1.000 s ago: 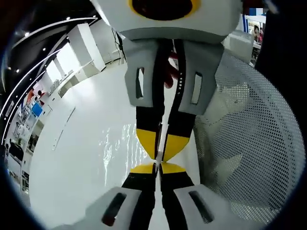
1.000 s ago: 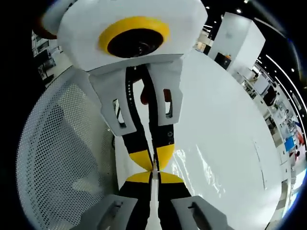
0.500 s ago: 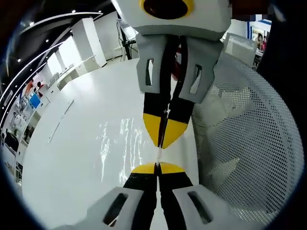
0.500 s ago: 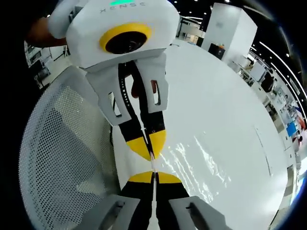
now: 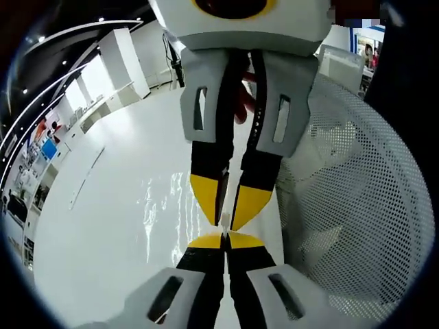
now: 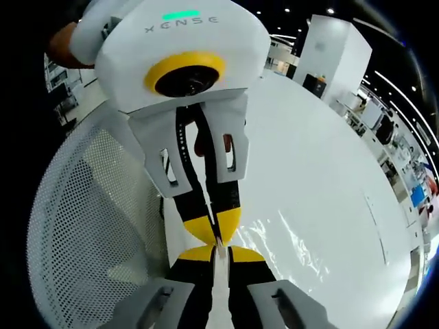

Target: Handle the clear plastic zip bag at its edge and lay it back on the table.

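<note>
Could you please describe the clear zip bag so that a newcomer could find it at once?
On the white table, beside the white mesh basket, the clear zip bag lies as a glinting, wrinkled film. Both grippers pinch its edge, tips nearly meeting.

The left gripper point(image 5: 225, 240) shows black jaws capped with yellow pads and grey slotted brackets at their base. The right gripper point(image 6: 218, 252) matches it: black arms, yellow tips, grey brackets. Opposite, the white housing carries a green light strip and grey "XENSE" lettering.

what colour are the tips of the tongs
Yellow tips on black jaws, clearest in the left gripper view.
</note>
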